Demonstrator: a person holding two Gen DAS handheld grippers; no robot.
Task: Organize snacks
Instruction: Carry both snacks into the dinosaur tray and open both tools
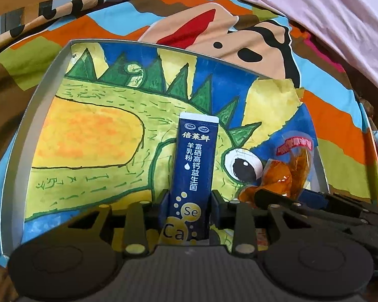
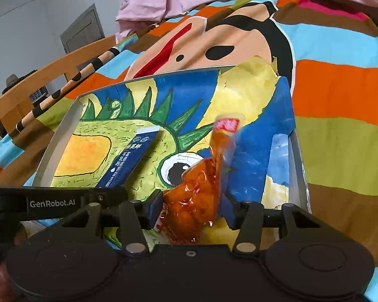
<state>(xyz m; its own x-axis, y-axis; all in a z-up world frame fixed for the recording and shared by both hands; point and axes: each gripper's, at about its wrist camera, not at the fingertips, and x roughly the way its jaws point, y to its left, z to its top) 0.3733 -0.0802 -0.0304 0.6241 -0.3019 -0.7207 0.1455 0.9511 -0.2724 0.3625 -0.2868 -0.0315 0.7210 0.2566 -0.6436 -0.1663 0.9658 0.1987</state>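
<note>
My left claw (image 1: 189, 198) angles down, clamping a navy sachet (image 1: 192, 166); my right claw (image 2: 195, 209) grips an orange snack pack (image 2: 201, 188) above the tray (image 1: 25, 136).

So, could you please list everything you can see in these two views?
sachet: one, dark blue with white text, between the left gripper's fingers, over the tray
snack pack: one, clear wrapper with orange-brown food and a red label, between the right gripper's fingers, over the tray
tray: one, grey rim, lined with a green and yellow dinosaur drawing, on the bedcover
bedcover: one, multicoloured cartoon print, under the tray
pink cloth: one, behind the bedcover
wooden rail: one, far left
left gripper: one, black
right gripper: one, black
</note>
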